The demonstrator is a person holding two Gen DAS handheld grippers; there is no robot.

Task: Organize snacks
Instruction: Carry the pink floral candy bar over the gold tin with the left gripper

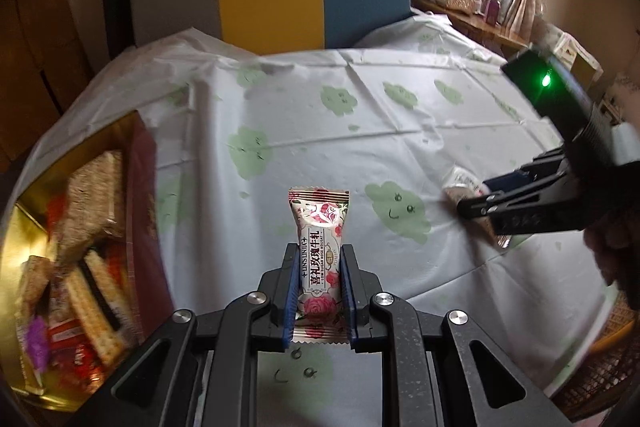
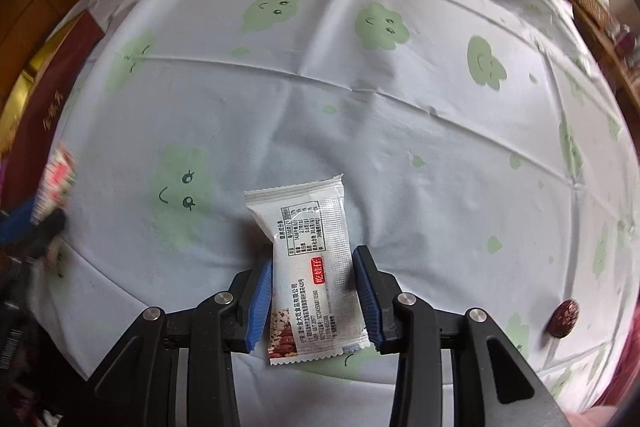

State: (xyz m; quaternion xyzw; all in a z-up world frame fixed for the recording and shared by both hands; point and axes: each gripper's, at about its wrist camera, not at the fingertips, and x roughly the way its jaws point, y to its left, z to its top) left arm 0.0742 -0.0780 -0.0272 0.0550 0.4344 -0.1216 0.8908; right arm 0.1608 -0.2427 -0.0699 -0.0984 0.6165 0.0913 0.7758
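My left gripper [image 1: 320, 291] squeezes the rose candy [image 1: 320, 259], long way pointing away from me. My right gripper [image 2: 316, 301] squeezes the white snack pack [image 2: 310, 267], also lengthwise.

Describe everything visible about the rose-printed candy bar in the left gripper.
The rose-printed candy bar is a small pillow-shaped pack in glossy cream wrapper with pink roses, dark lettering down its middle and crimped, zigzag-cut ends. It points lengthwise away from the camera. The left gripper has its blue pads pressed on the two long sides, holding it above the cloud-patterned tablecloth. Nothing else touches it. It looks sealed and undented.
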